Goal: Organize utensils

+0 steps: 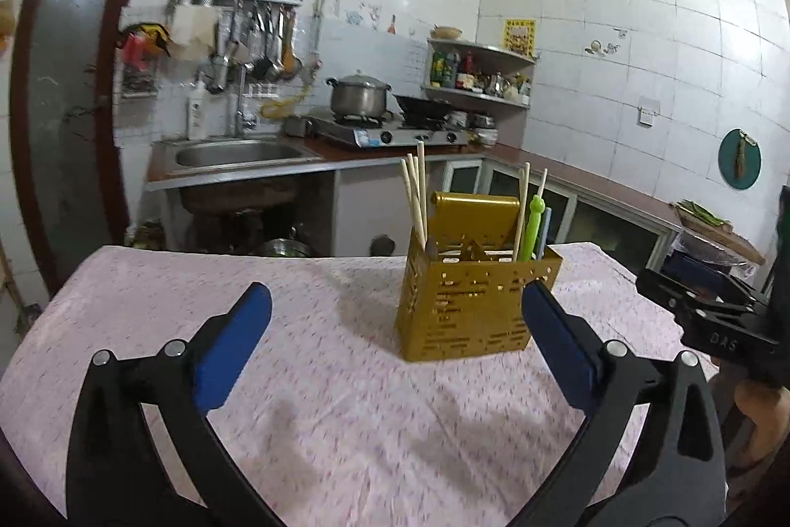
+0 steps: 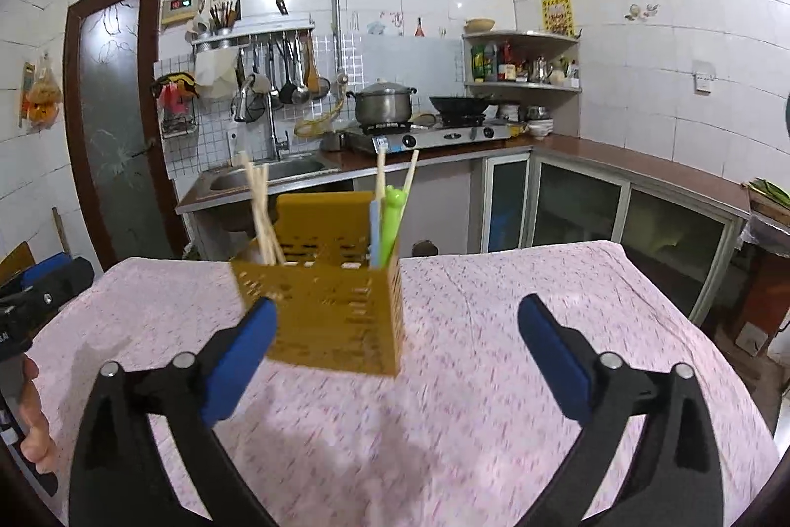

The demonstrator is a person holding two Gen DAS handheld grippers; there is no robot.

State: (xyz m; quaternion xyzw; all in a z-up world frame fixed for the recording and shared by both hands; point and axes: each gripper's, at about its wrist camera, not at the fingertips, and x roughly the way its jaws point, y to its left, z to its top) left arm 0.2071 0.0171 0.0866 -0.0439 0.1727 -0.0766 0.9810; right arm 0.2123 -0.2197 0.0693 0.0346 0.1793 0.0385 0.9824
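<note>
A gold perforated utensil holder [image 1: 469, 304] stands upright on the pink tablecloth [image 1: 321, 379]. It holds pale chopsticks [image 1: 417, 196] on its left side, and more chopsticks [image 1: 522, 211], a green utensil [image 1: 533, 225] and a light blue one on its right. My left gripper [image 1: 395, 349] is open and empty, above the cloth, just in front of the holder. In the right wrist view the holder [image 2: 331, 309] stands ahead to the left, with chopsticks [image 2: 259, 211] and the green utensil [image 2: 390, 221]. My right gripper [image 2: 395, 359] is open and empty.
The right gripper's black body [image 1: 716, 319] shows at the table's right edge; the left one [image 2: 29, 309] and a hand show at the left edge. Behind the table are a sink [image 1: 237, 156], a stove with a pot [image 1: 358, 95] and a counter [image 2: 642, 166].
</note>
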